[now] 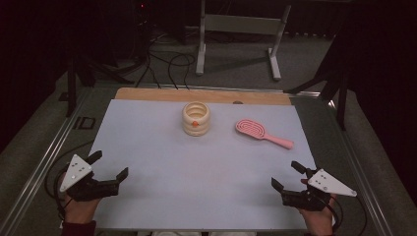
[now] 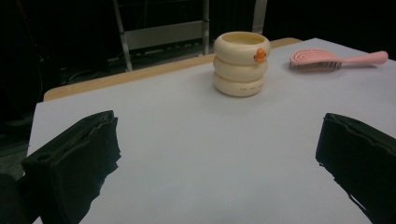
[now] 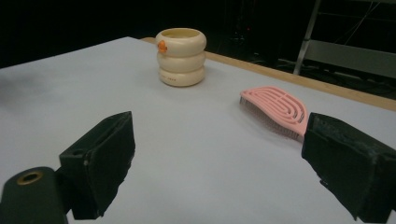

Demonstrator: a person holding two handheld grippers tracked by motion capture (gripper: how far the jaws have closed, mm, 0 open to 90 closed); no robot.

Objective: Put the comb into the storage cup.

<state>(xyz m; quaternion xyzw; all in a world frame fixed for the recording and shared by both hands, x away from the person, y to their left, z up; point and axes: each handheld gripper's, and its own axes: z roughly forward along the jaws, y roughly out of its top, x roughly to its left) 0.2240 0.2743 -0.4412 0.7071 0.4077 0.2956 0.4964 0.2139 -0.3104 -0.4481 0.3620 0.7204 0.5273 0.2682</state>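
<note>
One cream ringed cup, interior unseen.

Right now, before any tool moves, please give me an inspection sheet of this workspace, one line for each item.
Surface: white sheet covering a wooden table; flat, no spill seen.
Job's things: cream ringed cup with an orange spot, upright, at the far middle; pink hairbrush lying beside it, apart from it, handle pointing away from the cup.
Clutter: nothing seen.
Grippers: left tool and right tool at the near corners, both open, nothing between the jaws.
Cables: black cable trailing from the right tool; loose black floor cables beyond the table.
Surroundings: dark room, grey floor, white metal frame behind the table.
</note>
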